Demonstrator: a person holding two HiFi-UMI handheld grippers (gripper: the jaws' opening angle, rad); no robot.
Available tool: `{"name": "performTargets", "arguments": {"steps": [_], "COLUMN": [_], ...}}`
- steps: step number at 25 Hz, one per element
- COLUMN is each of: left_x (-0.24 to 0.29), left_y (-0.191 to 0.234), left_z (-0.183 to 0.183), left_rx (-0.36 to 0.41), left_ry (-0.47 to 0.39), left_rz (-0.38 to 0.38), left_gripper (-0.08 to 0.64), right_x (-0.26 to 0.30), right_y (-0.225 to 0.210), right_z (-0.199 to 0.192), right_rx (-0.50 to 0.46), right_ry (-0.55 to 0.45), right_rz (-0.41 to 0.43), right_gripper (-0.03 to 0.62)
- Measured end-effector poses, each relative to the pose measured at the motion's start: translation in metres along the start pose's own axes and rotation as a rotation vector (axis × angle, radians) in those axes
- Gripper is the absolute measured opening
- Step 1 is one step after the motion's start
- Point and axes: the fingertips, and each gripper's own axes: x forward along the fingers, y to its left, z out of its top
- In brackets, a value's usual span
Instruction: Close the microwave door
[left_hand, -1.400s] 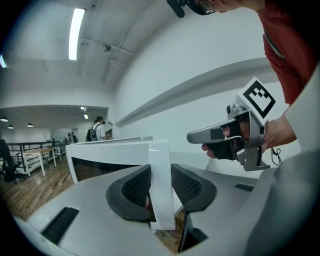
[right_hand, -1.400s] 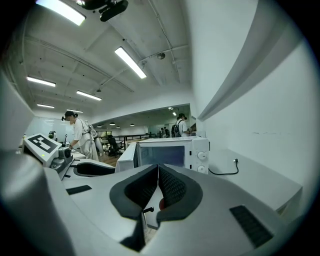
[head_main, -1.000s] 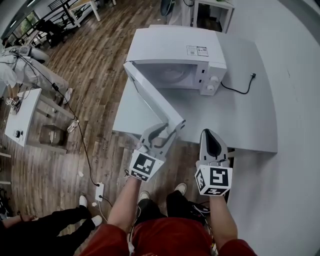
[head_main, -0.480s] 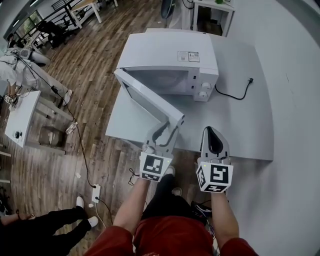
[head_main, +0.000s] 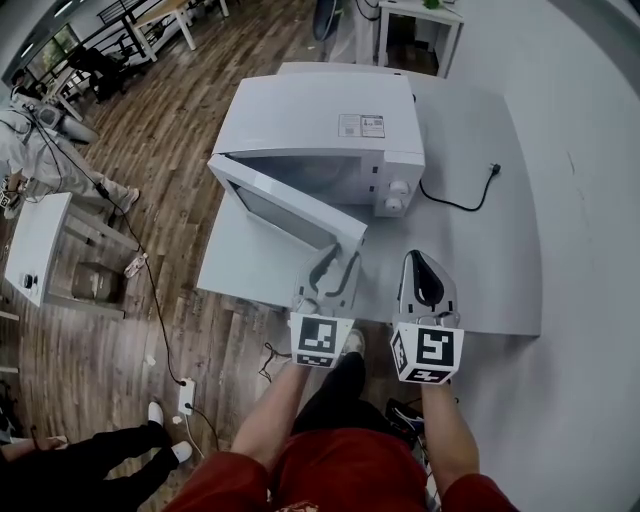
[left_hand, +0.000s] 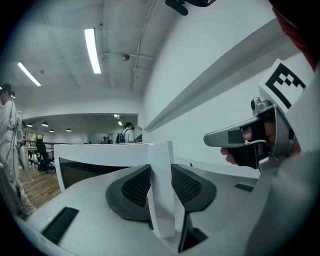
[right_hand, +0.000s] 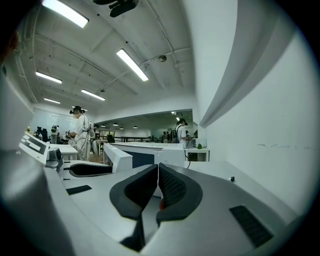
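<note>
Grey bench (head_main: 480, 250), wood floor beyond. Left claw (head_main: 338, 262) clamps the free edge of the microwave door (head_main: 290, 205). Right claw (head_main: 420, 262) at its 3 o'clock is pinched shut, empty. Door about half open; microwave (head_main: 320, 115) at 12 o'clock. Left to do: swing it in and latch.

A black cord (head_main: 455, 200) lies on your grey table (head_main: 500, 260), its plug (head_main: 492, 169) resting on the tabletop. Beyond the table's far end is a small white stand (head_main: 420, 35). On the wood floor (head_main: 190, 110) to your left, a power strip (head_main: 186, 396) trails a cable (head_main: 155, 310). Farther left are a white side table (head_main: 35, 240) and a person in white (head_main: 35, 135). Someone's black-trousered legs (head_main: 100, 462) show at the lower left.
</note>
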Motion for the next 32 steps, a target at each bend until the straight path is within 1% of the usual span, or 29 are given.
{"name": "performTargets", "arguments": {"steps": [8,13,20,26,28,32], "left_x": [0.043,0.071,0.107,0.132,0.137,0.140], "left_y": [-0.001,0.001,0.009,0.017,0.019,0.023], "left_z": [0.003,0.006,0.008,0.012,0.012,0.018], "left_rx": [-0.004,-0.015,-0.025,-0.022,-0.036,-0.062], "left_ry": [-0.033,-0.046,-0.054,-0.071,-0.075,-0.126], "left_rz": [0.051,0.051,0.068,0.081,0.091,0.126], "left_gripper": [0.147,0.147,0.147,0.149,0.149,0.147], "right_x": [0.038,0.065,0.097,0.117,0.122,0.131], "right_y": [-0.028,-0.042,-0.056,-0.068,-0.071,-0.074], "right_z": [-0.004,-0.007,0.000,-0.005,-0.006,-0.006], "right_rx": [0.000,0.007,0.002,0.000,0.002,0.008], "right_ry": [0.014,0.022,-0.009,0.005,0.008,0.008], "right_rz": [-0.001,-0.006,-0.016,-0.018,-0.017,-0.013], "right_gripper": [0.028,0.028,0.029,0.028,0.028,0.029]}}
